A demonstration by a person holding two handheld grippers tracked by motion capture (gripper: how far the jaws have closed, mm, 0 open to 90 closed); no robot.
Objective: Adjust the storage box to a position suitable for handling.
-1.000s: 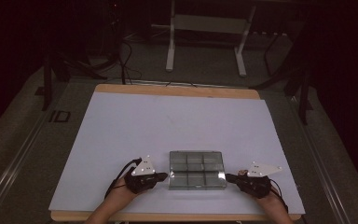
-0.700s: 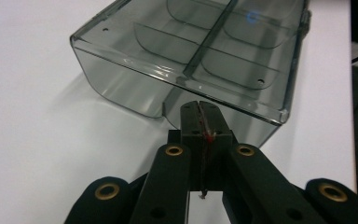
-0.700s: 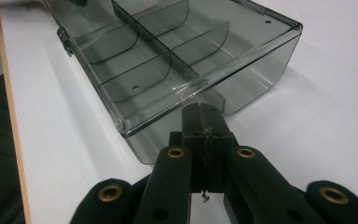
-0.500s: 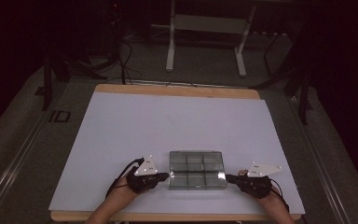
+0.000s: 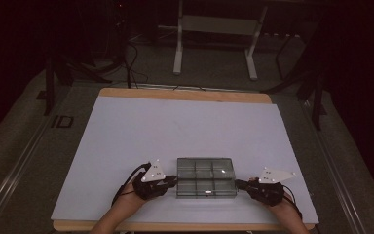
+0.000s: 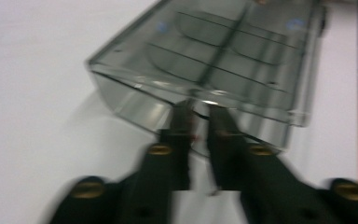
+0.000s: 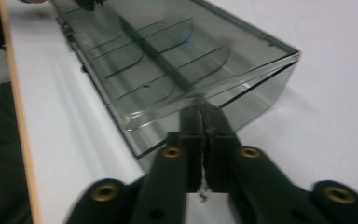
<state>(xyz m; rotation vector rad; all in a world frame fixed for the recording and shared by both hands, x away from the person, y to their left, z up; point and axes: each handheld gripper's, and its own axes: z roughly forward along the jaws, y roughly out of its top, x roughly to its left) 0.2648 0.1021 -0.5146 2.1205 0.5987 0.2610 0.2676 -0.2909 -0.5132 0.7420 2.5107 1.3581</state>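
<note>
Your left gripper (image 6: 198,112) sits slightly parted, right gripper (image 7: 204,111) pressed together — both tips touching the clear smoky-grey plastic compartment box (image 5: 206,176) ends.

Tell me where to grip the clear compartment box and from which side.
Grip the box at its two short ends, one gripper from each side. It lies flat and long across the table, and its lid lip overhangs each end, giving thin jaws an edge to pinch.

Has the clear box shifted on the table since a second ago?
No. In the high view the box sits at the same spot relative to the table's near edge, with the left gripper and right gripper at its ends.
</note>
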